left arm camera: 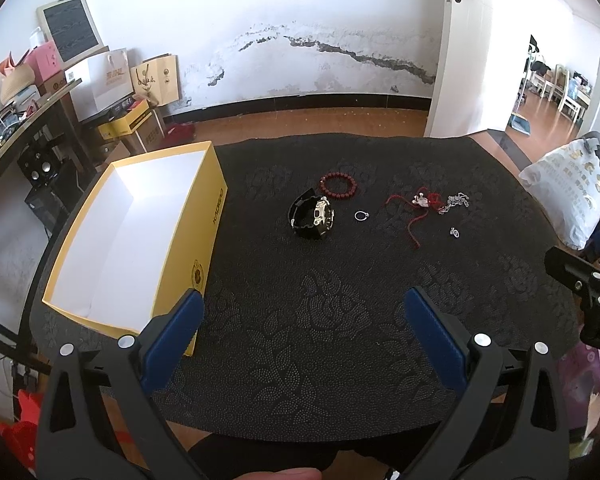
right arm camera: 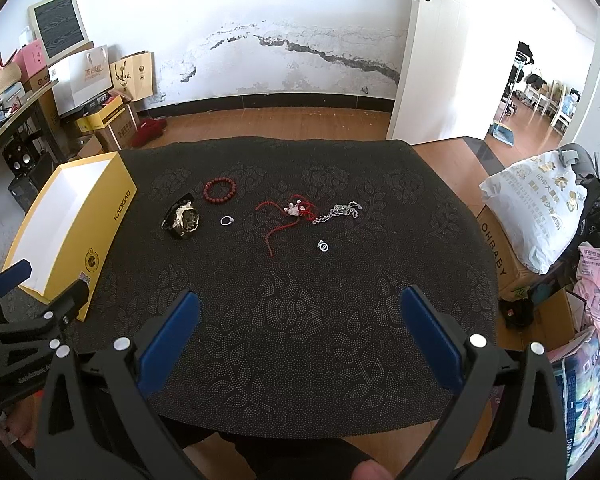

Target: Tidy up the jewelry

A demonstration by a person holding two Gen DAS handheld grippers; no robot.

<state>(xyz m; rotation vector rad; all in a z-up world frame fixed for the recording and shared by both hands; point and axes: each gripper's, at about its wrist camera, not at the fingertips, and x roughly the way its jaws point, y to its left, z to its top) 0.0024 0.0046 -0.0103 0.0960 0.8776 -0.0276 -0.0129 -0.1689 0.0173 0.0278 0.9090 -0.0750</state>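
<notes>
Jewelry lies on a black patterned cloth (left arm camera: 320,340): a black and gold watch (left arm camera: 313,218) (right arm camera: 183,220), a red bead bracelet (left arm camera: 338,184) (right arm camera: 219,189), a silver ring (left arm camera: 361,215) (right arm camera: 227,220), a red cord with a pendant (left arm camera: 418,204) (right arm camera: 292,212), a silver chain (left arm camera: 454,202) (right arm camera: 338,212) and a small silver charm (left arm camera: 455,233) (right arm camera: 323,246). An open yellow box (left arm camera: 188,236) (right arm camera: 112,216) with a white inside stands at the left. My left gripper (left arm camera: 304,312) and right gripper (right arm camera: 300,312) are both open and empty, held near the table's front edge.
A white plastic bag (right arm camera: 540,204) on a cardboard box (right arm camera: 500,256) sits right of the table. Shelves with boxes and paper bags (left arm camera: 112,80) stand at the far left. A white door (left arm camera: 456,40) stands open at the back right.
</notes>
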